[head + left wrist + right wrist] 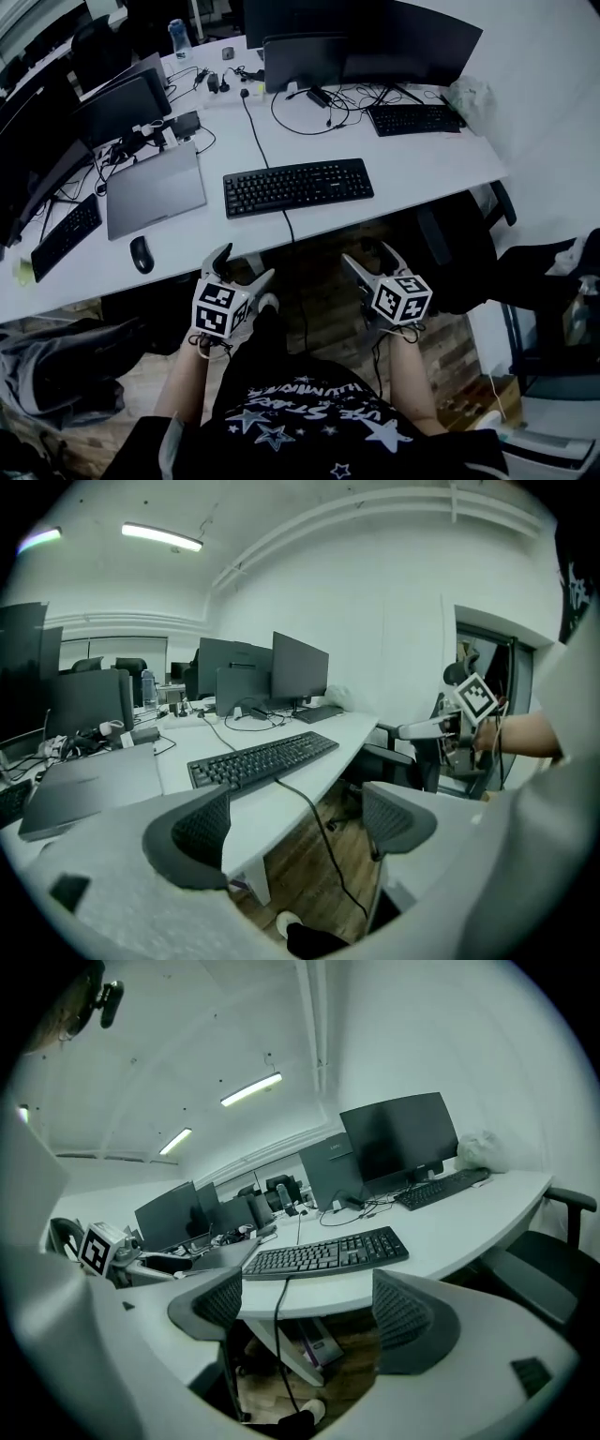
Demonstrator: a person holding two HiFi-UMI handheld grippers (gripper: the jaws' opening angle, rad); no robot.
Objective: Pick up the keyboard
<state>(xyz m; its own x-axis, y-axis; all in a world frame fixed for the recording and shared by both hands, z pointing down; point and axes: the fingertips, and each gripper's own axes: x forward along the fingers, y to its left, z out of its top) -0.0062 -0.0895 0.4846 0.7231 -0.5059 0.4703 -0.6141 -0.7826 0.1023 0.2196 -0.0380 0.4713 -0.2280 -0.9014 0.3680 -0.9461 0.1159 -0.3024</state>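
Note:
A black keyboard (298,187) lies on the white desk (394,159) near its front edge, its cable hanging over the edge to the floor. It also shows ahead in the left gripper view (264,758) and the right gripper view (326,1252). My left gripper (242,265) hangs below the desk edge, left of the cable, open and empty (295,825). My right gripper (367,256) is level with it on the right of the cable, open with nothing between its fingers (309,1309). Both point toward the keyboard and stand apart from it.
A closed grey laptop (155,190) and a black mouse (141,253) lie left of the keyboard. A second keyboard (413,119), monitors (412,42) and cables fill the desk's back. A black office chair (469,244) stands at the right.

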